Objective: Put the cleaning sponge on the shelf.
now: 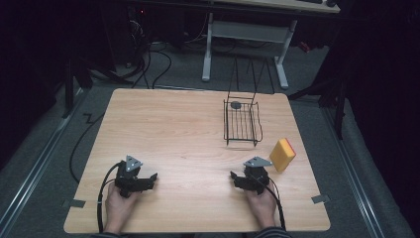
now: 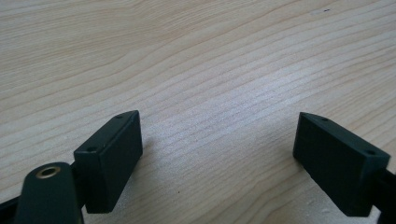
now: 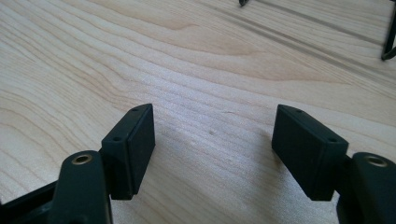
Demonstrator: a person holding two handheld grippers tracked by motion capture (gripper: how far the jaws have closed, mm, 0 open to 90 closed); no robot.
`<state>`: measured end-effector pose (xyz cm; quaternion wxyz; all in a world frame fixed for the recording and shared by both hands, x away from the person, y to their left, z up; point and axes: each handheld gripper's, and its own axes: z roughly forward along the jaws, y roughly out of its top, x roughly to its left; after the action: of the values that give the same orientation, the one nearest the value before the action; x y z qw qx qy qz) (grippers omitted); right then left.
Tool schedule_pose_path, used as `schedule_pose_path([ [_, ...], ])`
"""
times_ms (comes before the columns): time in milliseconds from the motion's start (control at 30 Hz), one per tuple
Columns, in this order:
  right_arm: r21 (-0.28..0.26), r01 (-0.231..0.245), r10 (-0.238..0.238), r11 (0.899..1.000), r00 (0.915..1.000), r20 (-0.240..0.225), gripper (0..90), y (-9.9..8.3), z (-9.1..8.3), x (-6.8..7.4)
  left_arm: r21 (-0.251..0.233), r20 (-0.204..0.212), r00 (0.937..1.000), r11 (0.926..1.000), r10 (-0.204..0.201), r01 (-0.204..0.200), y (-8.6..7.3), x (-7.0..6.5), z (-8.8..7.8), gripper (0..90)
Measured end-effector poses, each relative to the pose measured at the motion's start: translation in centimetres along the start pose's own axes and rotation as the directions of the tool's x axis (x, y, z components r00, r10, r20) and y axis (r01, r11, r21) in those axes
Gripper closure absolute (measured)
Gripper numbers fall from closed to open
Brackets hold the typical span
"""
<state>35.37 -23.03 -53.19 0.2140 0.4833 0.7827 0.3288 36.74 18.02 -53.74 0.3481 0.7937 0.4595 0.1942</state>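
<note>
Left gripper (image 1: 148,179), right gripper (image 1: 237,177) rest on wooden table (image 1: 168,129), jaws spread, nothing between; yellow sponge (image 1: 282,154) near right gripper.

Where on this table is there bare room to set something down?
The whole left half of the table is bare, from the far edge down to the left hand-held gripper. The strip between both hand-held grippers is free too. It is crowded at right, around the wire basket and the yellow sponge.
</note>
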Motion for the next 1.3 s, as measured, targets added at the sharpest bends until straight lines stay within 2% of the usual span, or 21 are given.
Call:
schedule_pose_path([
  [1000, 0.002, -0.004, 0.004, 1.000, 1.0000, 0.003, 30.2, 0.01, -0.01, 0.04, 0.001, 0.002, 1.0000, 1.0000, 0.001, -0.001, -0.02, -0.01, -0.04, 16.2],
  [1100, 0.004, 0.006, -0.006, 1.000, 1.0000, -0.004, 29.1, 0.03, 0.01, -0.02, 0.001, 0.002, 1.0000, 1.0000, 0.000, 0.000, -0.02, -0.01, -0.04, 16.2],
  [1300, 0.016, -0.013, 0.013, 1.000, 0.9999, -0.007, 30.9, 0.12, -0.13, -0.06, 0.001, 0.001, 1.0000, 1.0000, 0.000, 0.000, -0.02, -0.01, -0.03, 16.2],
])
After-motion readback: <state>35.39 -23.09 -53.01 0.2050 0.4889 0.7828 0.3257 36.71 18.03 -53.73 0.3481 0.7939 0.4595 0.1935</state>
